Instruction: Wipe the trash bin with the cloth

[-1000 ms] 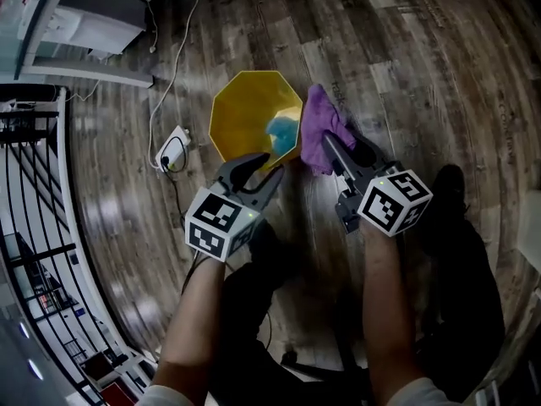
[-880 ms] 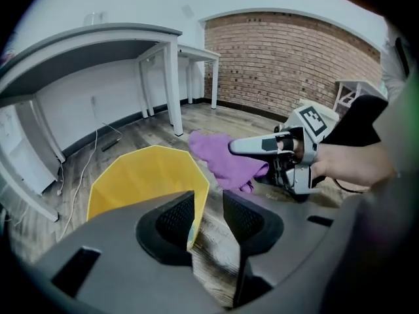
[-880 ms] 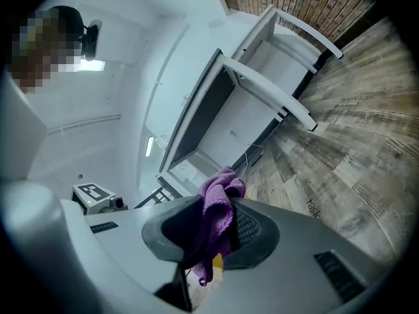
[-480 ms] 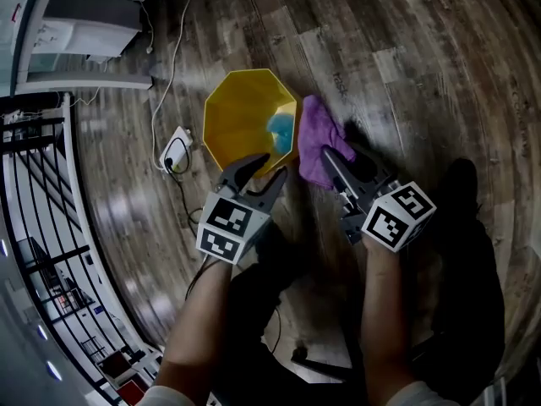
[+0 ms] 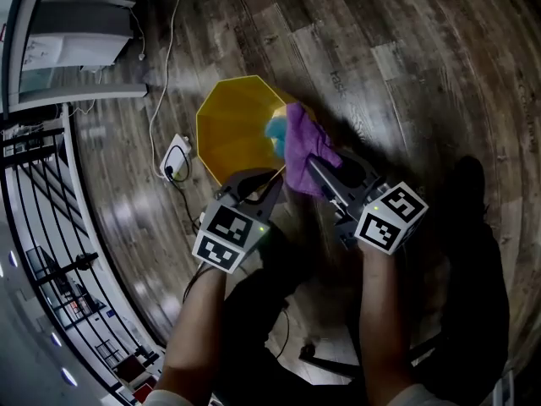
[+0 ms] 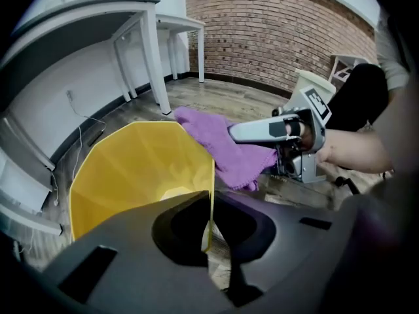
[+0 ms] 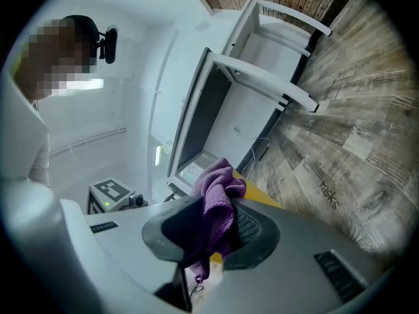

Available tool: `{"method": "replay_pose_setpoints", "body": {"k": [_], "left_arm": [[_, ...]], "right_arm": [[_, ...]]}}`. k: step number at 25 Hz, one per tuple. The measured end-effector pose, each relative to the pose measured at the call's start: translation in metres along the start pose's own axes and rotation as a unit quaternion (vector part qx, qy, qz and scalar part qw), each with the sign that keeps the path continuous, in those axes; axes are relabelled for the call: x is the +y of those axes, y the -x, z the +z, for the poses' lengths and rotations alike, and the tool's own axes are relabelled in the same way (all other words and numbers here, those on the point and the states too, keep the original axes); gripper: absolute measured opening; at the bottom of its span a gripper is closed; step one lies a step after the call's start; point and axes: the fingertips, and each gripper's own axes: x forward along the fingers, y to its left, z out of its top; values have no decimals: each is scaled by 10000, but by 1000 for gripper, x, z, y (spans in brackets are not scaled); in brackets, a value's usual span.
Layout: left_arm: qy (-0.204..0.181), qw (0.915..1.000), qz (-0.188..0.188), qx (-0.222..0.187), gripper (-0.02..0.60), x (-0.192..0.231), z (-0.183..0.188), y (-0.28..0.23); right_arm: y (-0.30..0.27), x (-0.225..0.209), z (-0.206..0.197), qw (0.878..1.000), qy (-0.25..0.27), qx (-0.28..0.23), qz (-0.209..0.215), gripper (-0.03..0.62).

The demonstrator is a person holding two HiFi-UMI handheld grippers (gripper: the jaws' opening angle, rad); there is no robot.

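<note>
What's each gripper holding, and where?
Left hand-held gripper, jaws just closed: trash bin, near rim. Right hand-held gripper: cloth, a bunched fold.

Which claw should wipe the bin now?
Right: the right claw is shut on the purple cloth at the rim of the yellow bin. The left claw has just closed on the near wall.
</note>
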Motion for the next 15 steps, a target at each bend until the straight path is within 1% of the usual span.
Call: {"method": "replay_pose_setpoints", "body": {"k": [5,11,15], "left_arm": [[106,9997,-238,7,18,-3,3,2],[-141,9977,-654,110,20,-29,7,0],[-232,9962,-821,146,20,-39,6,-1]], "right_arm": [[-4,-16,-7,9997,44,173,-172,91],[6,-45,-12,9977,-2,233,-631,91],[12,-67,-24,9955,-5,396,-866,91]]}}
